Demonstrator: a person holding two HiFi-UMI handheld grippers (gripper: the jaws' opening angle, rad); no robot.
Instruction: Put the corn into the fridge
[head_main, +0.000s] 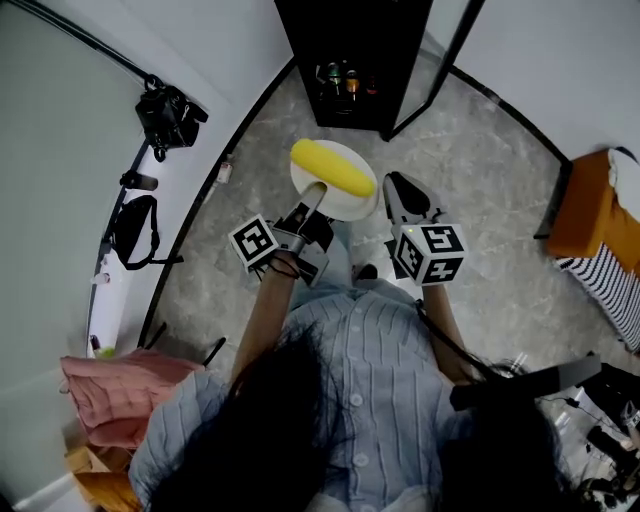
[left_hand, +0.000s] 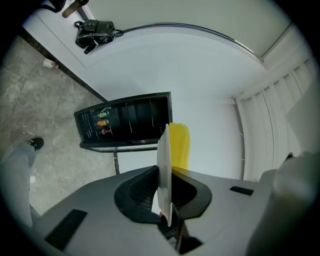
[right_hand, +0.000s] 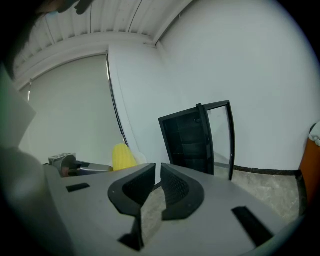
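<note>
A yellow corn cob (head_main: 333, 168) lies on a white plate (head_main: 352, 209), held out over the floor in front of me. My left gripper (head_main: 315, 192) is shut on the plate's near rim. In the left gripper view the plate (left_hand: 164, 165) stands edge-on between the jaws with the corn (left_hand: 179, 145) behind it. The black fridge (head_main: 350, 55) stands ahead with its glass door (head_main: 440, 60) swung open. To the right of the plate, my right gripper (head_main: 400, 192) is shut with nothing in it. The right gripper view shows the fridge (right_hand: 187, 137), the door (right_hand: 222, 135) and the corn (right_hand: 122, 156).
Bottles (head_main: 345, 80) stand on a fridge shelf. A black camera (head_main: 168, 115) and a black bag (head_main: 135, 232) sit by the left wall. An orange seat (head_main: 590, 205) with striped cloth (head_main: 612, 290) is at the right. Pink cloth (head_main: 120, 395) lies at lower left.
</note>
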